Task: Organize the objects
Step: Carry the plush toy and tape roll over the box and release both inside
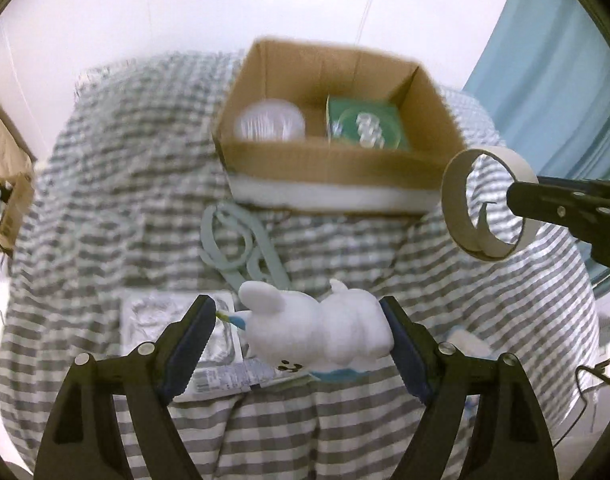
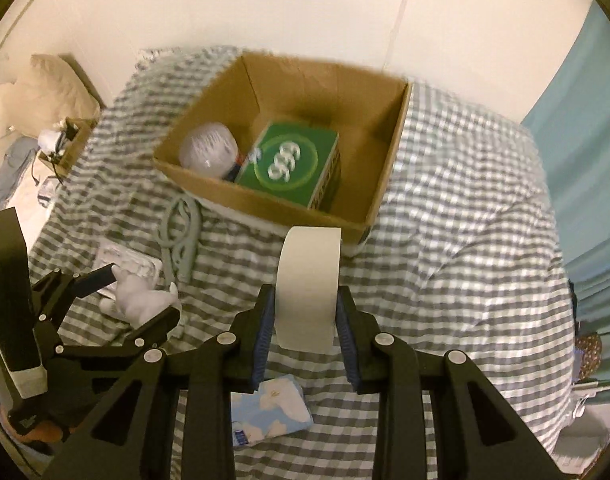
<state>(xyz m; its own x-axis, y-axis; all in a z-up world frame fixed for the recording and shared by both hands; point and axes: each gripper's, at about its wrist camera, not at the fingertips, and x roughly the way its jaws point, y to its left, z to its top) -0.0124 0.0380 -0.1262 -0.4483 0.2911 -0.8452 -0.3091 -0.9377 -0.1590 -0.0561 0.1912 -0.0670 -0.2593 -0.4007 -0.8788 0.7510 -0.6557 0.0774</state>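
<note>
Item: tape roll [image 2: 308, 288], cream, hollow core, clamped flat-side to flat-side in the right tongs [image 2: 305, 328], lifted clear of the checked bedspread [image 2: 465, 240].
Item: white plush toy [image 1: 313, 330], lying between the fingers of the left tongs [image 1: 301, 344]; these stand apart, one pad at its rear end, the other just short of its head.
Destination: cardboard box [image 2: 385, 176], ahead of both tongs, open top, already holding a green carton [image 2: 293, 164] and a clear ribbed tub [image 2: 207, 150].
Step, as judged: tape in transit to the box; plush about to be gripped. Next move calls for carrying the roll over the near wall into the free right half, and closing on the plush.
Remaining near the left tongs: grey-green plastic hanger [image 1: 241, 240], blister pack [image 1: 177, 328]. Below the right tongs: blue tissue packet [image 2: 273, 408].
Unclear: whether either pad presses the plush; the box floor behind the carton; motion blur on the box rim.
</note>
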